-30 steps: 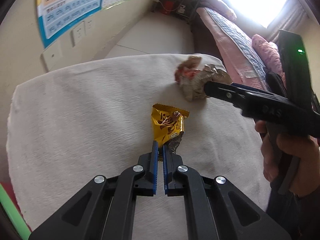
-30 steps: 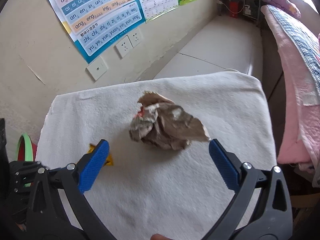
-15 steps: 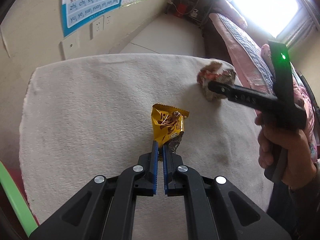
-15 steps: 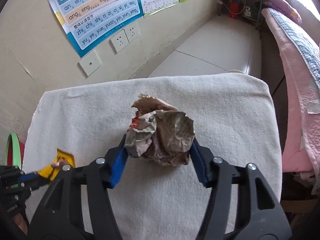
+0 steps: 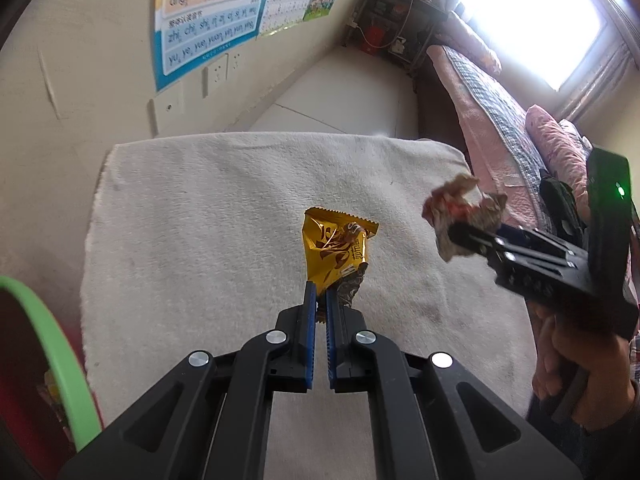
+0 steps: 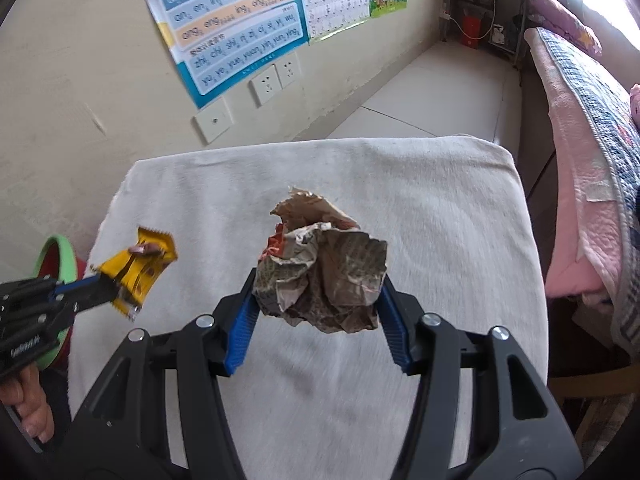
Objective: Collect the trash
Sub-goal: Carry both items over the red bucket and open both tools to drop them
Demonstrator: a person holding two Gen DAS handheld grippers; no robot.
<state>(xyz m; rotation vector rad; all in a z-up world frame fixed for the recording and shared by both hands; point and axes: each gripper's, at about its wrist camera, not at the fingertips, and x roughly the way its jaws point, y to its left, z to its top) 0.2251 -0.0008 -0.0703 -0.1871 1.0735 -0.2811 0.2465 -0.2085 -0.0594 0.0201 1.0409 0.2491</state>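
Yellow wrapper (image 5: 334, 249) pinched by closed left gripper (image 5: 319, 300), held above white towel (image 5: 208, 216). Crumpled paper ball (image 6: 320, 276) clamped by right gripper (image 6: 318, 300), lifted off towel. Green-rimmed bin (image 5: 52, 356) at left edge.

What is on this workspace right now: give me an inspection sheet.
Surface: table under a white towel, faint stains.
Job's things: yellow wrapper and crumpled paper, both gripped; green-rimmed bin at the table's left edge.
Clutter: nothing seen.
Grippers: left gripper shut on the wrapper; right gripper shut on the paper.
Cables: one at the far shelf.
Surroundings: pinyin poster, wall sockets, bed, tiled floor.
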